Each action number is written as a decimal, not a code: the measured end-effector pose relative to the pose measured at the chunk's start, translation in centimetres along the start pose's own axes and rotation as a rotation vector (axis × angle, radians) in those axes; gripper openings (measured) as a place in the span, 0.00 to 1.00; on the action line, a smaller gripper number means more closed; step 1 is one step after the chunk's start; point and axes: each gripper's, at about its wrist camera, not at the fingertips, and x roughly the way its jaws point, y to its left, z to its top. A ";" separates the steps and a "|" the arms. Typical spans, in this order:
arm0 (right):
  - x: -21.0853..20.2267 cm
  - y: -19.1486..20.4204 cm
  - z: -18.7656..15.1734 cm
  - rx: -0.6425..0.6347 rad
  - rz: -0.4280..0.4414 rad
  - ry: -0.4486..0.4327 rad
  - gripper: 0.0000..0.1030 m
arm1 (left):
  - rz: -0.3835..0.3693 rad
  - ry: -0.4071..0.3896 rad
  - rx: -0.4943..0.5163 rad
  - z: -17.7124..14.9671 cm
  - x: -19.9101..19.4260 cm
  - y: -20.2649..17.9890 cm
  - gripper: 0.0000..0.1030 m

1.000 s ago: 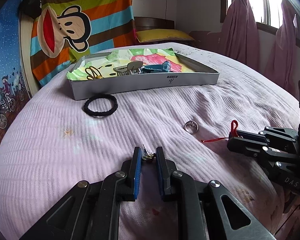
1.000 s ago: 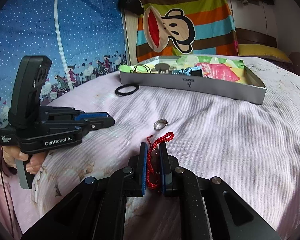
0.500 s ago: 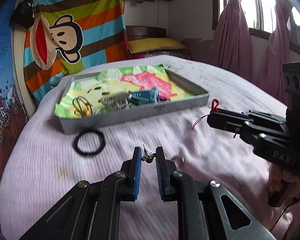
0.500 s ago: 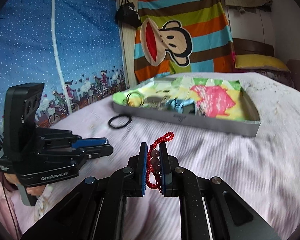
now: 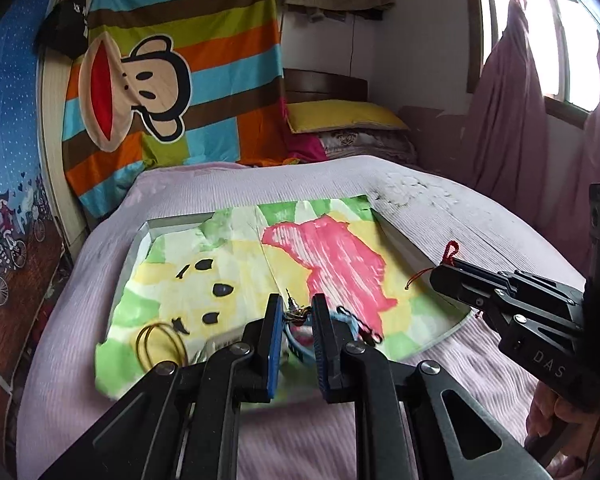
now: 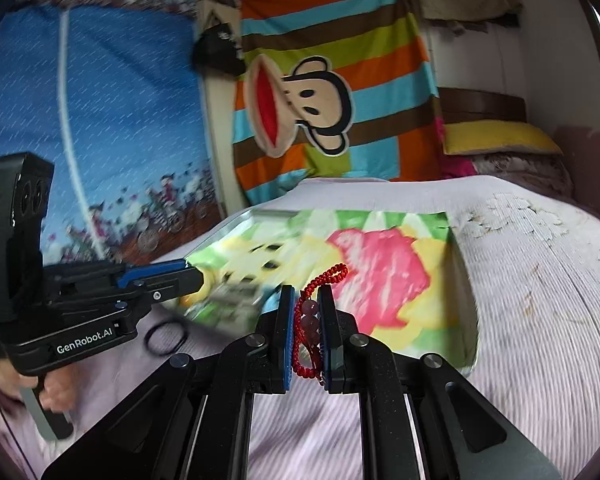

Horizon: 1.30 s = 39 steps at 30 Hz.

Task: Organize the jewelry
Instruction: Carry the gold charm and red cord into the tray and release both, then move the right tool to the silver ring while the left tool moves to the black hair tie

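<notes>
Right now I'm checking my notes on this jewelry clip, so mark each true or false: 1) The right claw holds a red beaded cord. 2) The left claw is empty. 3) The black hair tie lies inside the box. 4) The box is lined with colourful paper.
1) True: the right claw is shut on the red beaded cord.
2) False: the left claw pinches a small metal piece, too small to identify.
3) False: the black hair tie lies on the pink bedspread, outside the box.
4) True: colourful paper covers its floor.
</notes>
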 end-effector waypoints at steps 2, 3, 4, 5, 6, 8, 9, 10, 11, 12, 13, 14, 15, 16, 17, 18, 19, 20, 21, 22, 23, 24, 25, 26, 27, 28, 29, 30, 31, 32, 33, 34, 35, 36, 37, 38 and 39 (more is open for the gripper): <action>1.5 -1.0 0.7 0.017 -0.015 0.019 0.10 | 0.004 0.027 -0.008 0.9 1.7 0.0 0.14; 2.2 -1.3 0.9 0.023 -0.022 0.031 0.10 | 0.001 0.039 -0.017 1.2 2.5 0.1 0.14; 3.0 -1.8 1.1 0.028 -0.030 0.043 0.10 | -0.008 0.060 -0.031 1.6 3.5 0.2 0.14; 3.9 -2.2 1.3 0.037 -0.036 0.057 0.10 | -0.011 0.075 -0.041 1.7 4.0 0.2 0.14; 4.6 -2.5 1.3 0.044 -0.039 0.071 0.10 | -0.015 0.094 -0.052 1.8 4.8 0.3 0.14; 5.9 -3.2 1.3 0.056 -0.046 0.096 0.10 | -0.016 0.127 -0.061 2.1 6.1 0.2 0.14; 6.5 -3.4 1.3 0.060 -0.051 0.109 0.10 | -0.011 0.141 -0.059 2.1 6.7 0.2 0.14; 7.0 -3.7 1.2 0.065 -0.055 0.124 0.10 | -0.006 0.153 -0.056 2.1 7.2 0.1 0.14; 7.5 -3.9 1.1 0.070 -0.057 0.135 0.10 | -0.001 0.170 -0.052 2.1 7.7 0.0 0.14; 7.9 -4.0 0.9 0.075 -0.058 0.146 0.10 | 0.004 0.189 -0.052 2.0 8.2 0.0 0.14; 8.4 -4.2 0.7 0.077 -0.059 0.162 0.10 | 0.008 0.205 -0.055 2.0 8.6 0.0 0.14; 8.8 -4.4 0.5 0.079 -0.061 0.178 0.10 | 0.012 0.221 -0.060 1.8 9.0 0.1 0.14; 9.2 -4.5 0.2 0.084 -0.062 0.196 0.10 | 0.018 0.237 -0.061 1.7 9.4 0.1 0.14; 9.7 -4.7 0.0 0.088 -0.059 0.213 0.10 | 0.024 0.253 -0.056 1.6 9.8 0.0 0.14; 10.0 -4.9 -0.2 0.092 -0.057 0.229 0.10 | 0.028 0.266 -0.047 1.4 10.1 -0.1 0.14; 10.5 -5.0 -0.5 0.098 -0.052 0.250 0.10 | 0.028 0.270 -0.040 1.3 10.2 -0.1 0.14; 10.9 -5.2 -0.7 0.106 -0.042 0.276 0.10 | 0.030 0.276 -0.034 1.2 10.3 -0.2 0.14; 11.2 -5.3 -1.0 0.111 -0.042 0.290 0.10 | 0.032 0.282 -0.030 1.1 10.3 -0.2 0.14; 11.5 -5.3 -1.3 0.113 -0.041 0.308 0.10 | 0.031 0.286 -0.025 1.0 10.4 -0.3 0.14; 11.8 -5.3 -1.5 0.109 -0.041 0.322 0.10 | 0.033 0.289 -0.018 1.1 10.4 -0.3 0.14; 12.0 -5.2 -1.7 0.105 -0.042 0.329 0.10 | 0.037 0.295 -0.008 1.0 10.4 -0.4 0.14; 12.2 -5.1 -1.9 0.102 -0.044 0.337 0.10 | 0.036 0.299 -0.005 1.1 10.5 -0.4 0.14; 12.4 -5.0 -2.1 0.103 -0.043 0.346 0.10 | 0.031 0.305 -0.005 1.1 10.5 -0.4 0.14; 12.5 -5.0 -2.2 0.104 -0.042 0.351 0.10 | 0.026 0.310 -0.009 1.1 10.5 -0.4 0.14; 12.6 -4.9 -2.3 0.106 -0.039 0.357 0.10 | 0.020 0.309 -0.014 1.1 10.5 -0.3 0.14; 12.6 -5.0 -2.3 0.106 -0.036 0.362 0.10 | 0.015 0.307 -0.018 1.2 10.4 -0.3 0.14; 12.6 -5.0 -2.4 0.104 -0.034 0.366 0.10 | 0.011 0.302 -0.028 1.1 10.2 -0.2 0.14; 12.7 -4.9 -2.4 0.101 -0.035 0.368 0.10 | 0.009 0.300 -0.035 1.1 10.2 -0.1 0.14; 12.7 -4.8 -2.5 0.098 -0.034 0.369 0.10 | 0.002 0.299 -0.045 1.0 10.1 0.0 0.14; 12.6 -5.0 -2.6 0.099 -0.034 0.375 0.10 | -0.001 0.297 -0.053 1.0 10.1 0.1 0.14; 12.7 -5.0 -2.7 0.100 -0.031 0.380 0.10 | -0.002 0.293 -0.061 0.9 9.9 0.3 0.14; 12.6 -5.1 -2.7 0.100 -0.030 0.379 0.10 | -0.004 0.289 -0.066 0.9 9.8 0.4 0.15; 12.6 -5.1 -2.7 0.101 -0.029 0.379 0.10 | -0.012 0.286 -0.075 0.8 9.6 0.5 0.20; 12.5 -5.1 -2.7 0.101 -0.029 0.378 0.10 | -0.016 0.287 -0.083 0.8 9.5 0.6 0.23; 12.4 -5.1 -2.7 0.101 -0.029 0.376 0.10 | -0.021 0.285 -0.093 0.7 9.4 0.8 0.26; 12.3 -5.1 -2.7 0.100 -0.030 0.373 0.11 | -0.029 0.275 -0.103 0.6 9.0 0.9 0.29; 12.0 -5.1 -2.7 0.098 -0.032 0.367 0.11 | -0.030 0.264 -0.109 0.5 8.7 1.0 0.30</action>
